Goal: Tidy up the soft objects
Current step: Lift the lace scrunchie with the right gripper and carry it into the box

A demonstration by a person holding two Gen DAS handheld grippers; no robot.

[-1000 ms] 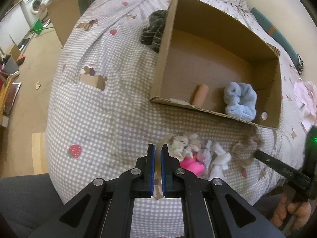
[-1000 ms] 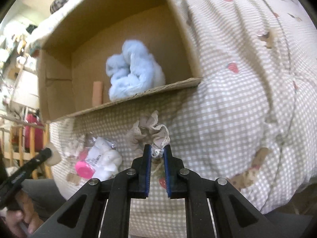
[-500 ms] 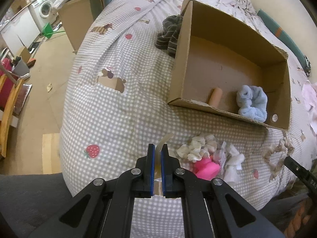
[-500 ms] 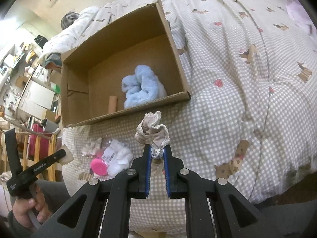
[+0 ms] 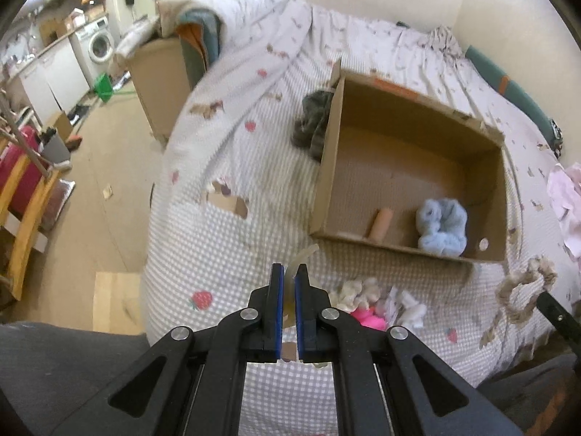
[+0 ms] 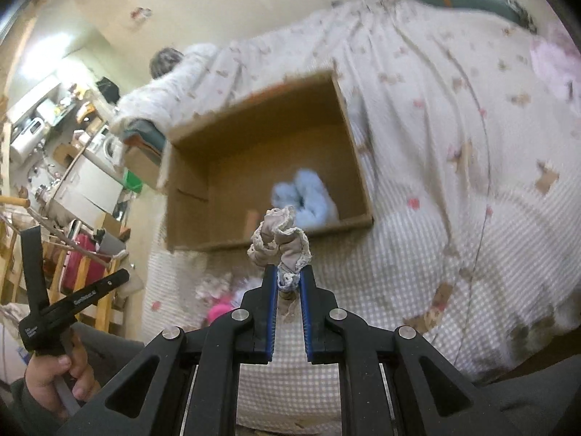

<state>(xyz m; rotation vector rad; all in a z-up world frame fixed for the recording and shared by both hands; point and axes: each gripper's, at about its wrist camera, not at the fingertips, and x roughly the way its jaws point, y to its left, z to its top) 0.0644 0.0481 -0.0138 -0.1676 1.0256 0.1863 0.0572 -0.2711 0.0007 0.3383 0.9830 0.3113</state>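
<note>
Left wrist: left gripper (image 5: 287,283) pinched shut on thin pale strip (image 5: 303,254); cardboard box (image 5: 328,167) at 1 o'clock. Floppy strip might slip.

Right wrist: right gripper (image 6: 288,283) clamps lace scrunchie (image 6: 279,239) by its edge; box (image 6: 357,167) at 12. Shallow bite could drop short.

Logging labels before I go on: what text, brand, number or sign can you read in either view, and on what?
White lettering on the left tongs' arm, right wrist view: too blurred to read.
Orange strip on the box's far rim: a label or tape, no legible words.
Washing machine, background: no readable marking.
Strawberry prints on the bedcover: pictures only, no text.
Nothing else carries writing.
</note>
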